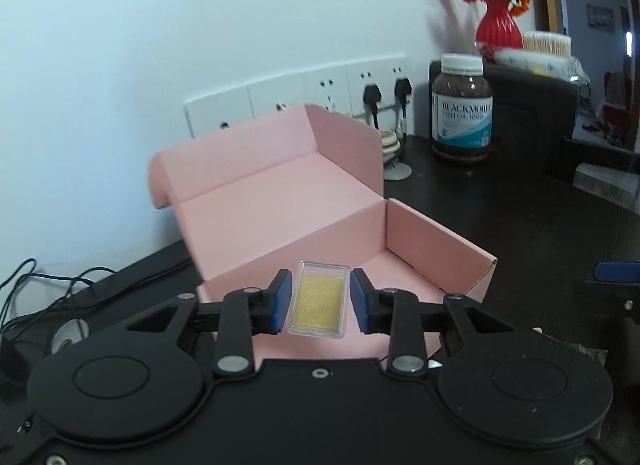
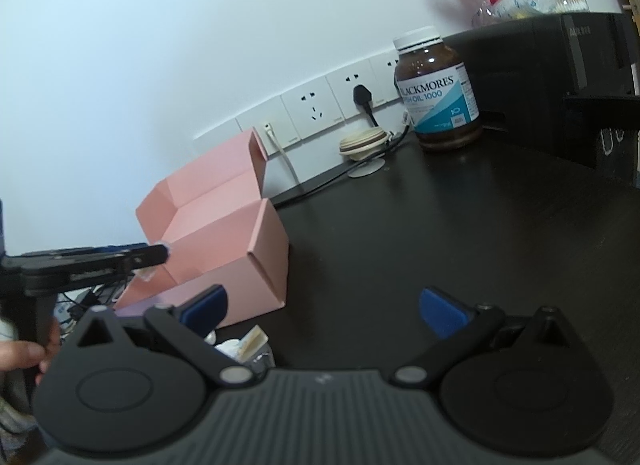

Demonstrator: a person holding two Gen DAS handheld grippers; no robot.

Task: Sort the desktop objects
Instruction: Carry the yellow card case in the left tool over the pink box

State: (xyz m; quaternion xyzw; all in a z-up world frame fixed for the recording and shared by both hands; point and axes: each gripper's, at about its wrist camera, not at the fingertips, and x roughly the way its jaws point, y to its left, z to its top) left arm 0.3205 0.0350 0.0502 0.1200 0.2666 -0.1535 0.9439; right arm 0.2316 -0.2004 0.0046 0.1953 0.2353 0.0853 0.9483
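Observation:
A clear plastic case holding a gold-coloured bar (image 1: 319,299) hangs level over the open pink cardboard box (image 1: 432,249). My left gripper (image 1: 319,301) is shut on the case, one blue pad on each long side. The right wrist view shows that gripper (image 2: 156,255) from the side, reaching over the pink box (image 2: 240,249) from the left, with a corner of the case (image 2: 146,273) peeking below it. My right gripper (image 2: 324,311) stands open above the dark tabletop (image 2: 400,233), to the right of the box, with nothing between its fingers.
A brown supplement bottle (image 2: 438,93) stands at the back by a black device (image 2: 552,77). A red vase of orange flowers (image 1: 499,27) is behind it. Wall sockets with plugs (image 2: 362,95), a small cream round item (image 2: 362,143), loose cables (image 1: 40,289) and white wrappers (image 2: 240,345) are about.

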